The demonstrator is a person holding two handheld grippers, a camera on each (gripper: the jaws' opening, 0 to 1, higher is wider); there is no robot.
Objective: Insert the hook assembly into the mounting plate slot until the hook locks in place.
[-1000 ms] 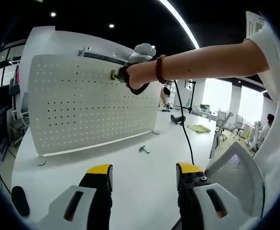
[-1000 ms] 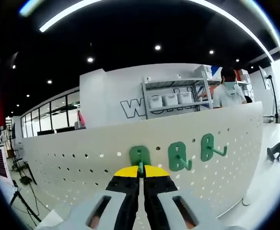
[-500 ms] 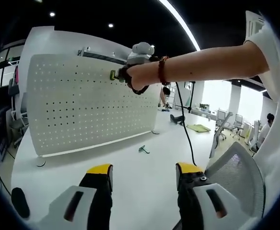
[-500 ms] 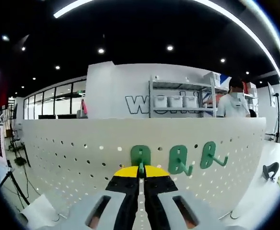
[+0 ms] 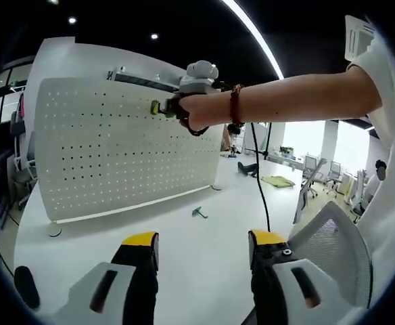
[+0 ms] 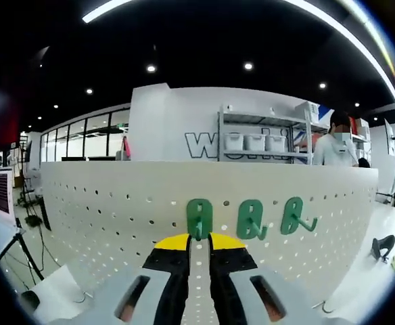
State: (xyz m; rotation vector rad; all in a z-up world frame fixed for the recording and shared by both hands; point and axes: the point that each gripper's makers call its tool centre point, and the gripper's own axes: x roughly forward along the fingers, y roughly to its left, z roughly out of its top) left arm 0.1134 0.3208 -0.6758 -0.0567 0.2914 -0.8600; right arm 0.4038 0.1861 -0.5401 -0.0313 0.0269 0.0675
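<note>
In the right gripper view, the right gripper (image 6: 199, 242) has its jaws slightly apart around nothing, just under a green plastic hook (image 6: 199, 218) seated on the white perforated mounting board (image 6: 103, 210). Two more green hooks (image 6: 251, 219) sit at 3 o'clock of it. How far it's seated is hidden. Left gripper (image 5: 201, 245) hangs wide apart over the white table (image 5: 184, 237), where a small green hook (image 5: 199, 212) lies loose.

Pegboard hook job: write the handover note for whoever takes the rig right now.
Left tongs: open, empty, low over the table.
Right tongs: open at the pegboard, just below the leftmost hook, not clamping it.
Done: that hook sits on the board, beside two more hooks.
Left: lock cannot be confirmed by sight; check it. A loose hook lies on the table, likely next.
</note>
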